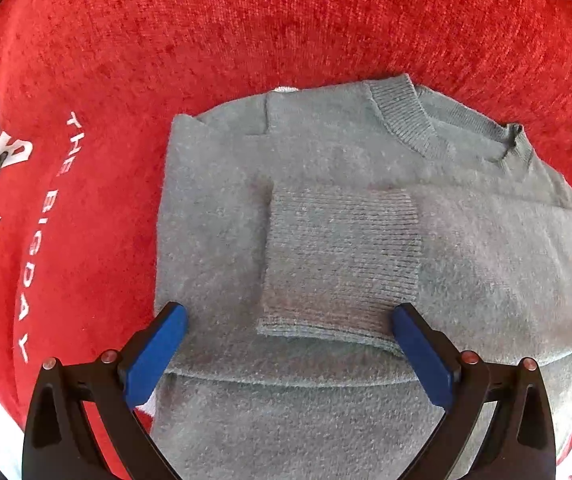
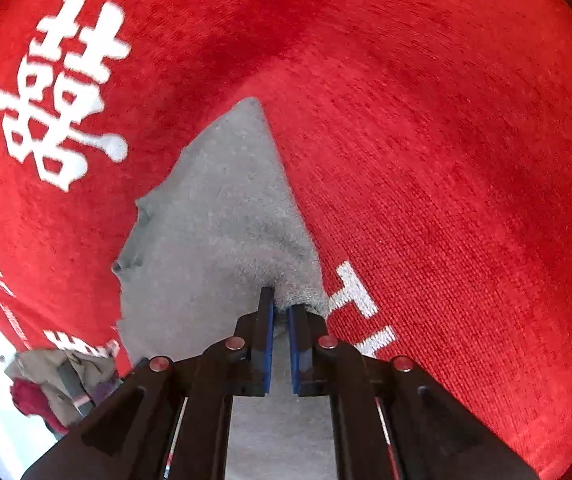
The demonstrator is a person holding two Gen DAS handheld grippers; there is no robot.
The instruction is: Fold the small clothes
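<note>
Red chenille cloth point(image 1: 246, 32) covers the surface in the left wrist view; the grey sweater point(image 1: 214, 208) lies just ahead of the wide-open, empty left gripper point(image 1: 289, 330), sleeve cuff point(image 1: 341, 256) between its fingers. Right wrist view: right gripper point(image 2: 281, 306) pinches the sweater's right edge.

both wrist views look down close, sharing grey sweater point(image 1: 325, 240)

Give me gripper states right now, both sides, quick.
Left gripper: open, jaws spread wide over the grey sweater, holding nothing.
Right gripper: shut on the grey sweater's edge, above the red cloth.
</note>
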